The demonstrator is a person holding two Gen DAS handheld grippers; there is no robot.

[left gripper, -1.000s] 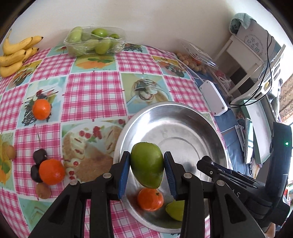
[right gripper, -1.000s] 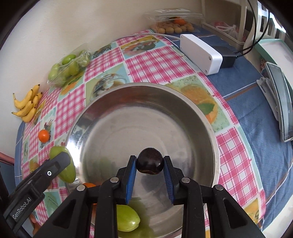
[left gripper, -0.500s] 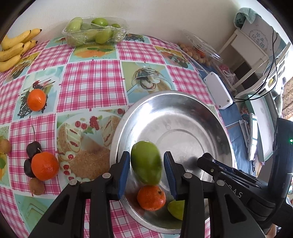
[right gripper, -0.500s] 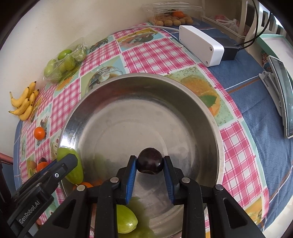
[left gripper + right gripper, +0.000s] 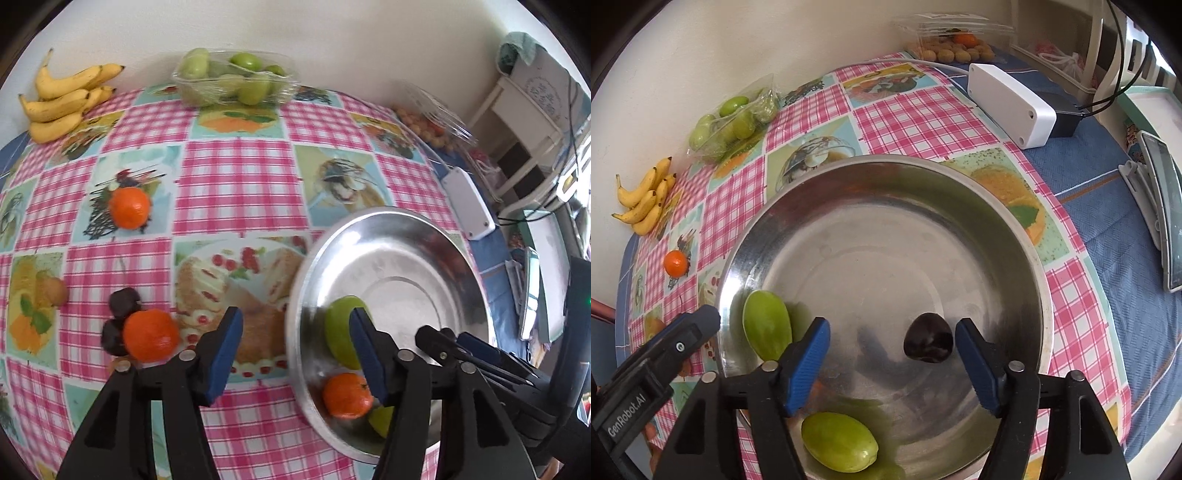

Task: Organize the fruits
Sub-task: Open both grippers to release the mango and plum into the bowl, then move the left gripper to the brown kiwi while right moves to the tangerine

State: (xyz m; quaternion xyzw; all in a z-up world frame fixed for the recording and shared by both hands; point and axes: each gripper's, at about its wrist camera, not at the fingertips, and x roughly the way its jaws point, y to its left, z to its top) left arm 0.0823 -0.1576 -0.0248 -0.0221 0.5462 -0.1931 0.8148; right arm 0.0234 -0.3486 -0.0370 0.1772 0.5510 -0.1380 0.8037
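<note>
In the left wrist view my left gripper (image 5: 297, 354) is opening, with nothing between its jaws. It hangs over the left rim of the steel bowl (image 5: 406, 218). A green fruit (image 5: 341, 330) lies free in the bowl behind the right finger, above an orange (image 5: 347, 395) and a second green fruit (image 5: 382, 419). In the right wrist view my right gripper (image 5: 892, 362) is opening too. A dark plum-like fruit (image 5: 928, 342) rests on the floor of the bowl (image 5: 886, 162) between the jaws, untouched. Two green fruits (image 5: 767, 325) (image 5: 839, 441) lie at the bowl's left and front.
On the checked cloth lie two oranges (image 5: 129, 206) (image 5: 149, 334), two dark fruits (image 5: 123, 299), a brown fruit (image 5: 55, 291), bananas (image 5: 62, 99) and a tray of green fruits (image 5: 236, 79). A white box (image 5: 1010, 103) and a tablet (image 5: 1161, 210) sit right of the bowl.
Both grippers have opened. The green fruit left the left jaws and lies in the bowl; the dark fruit dropped to the bowl's floor. The left gripper shifted left over the rim.
</note>
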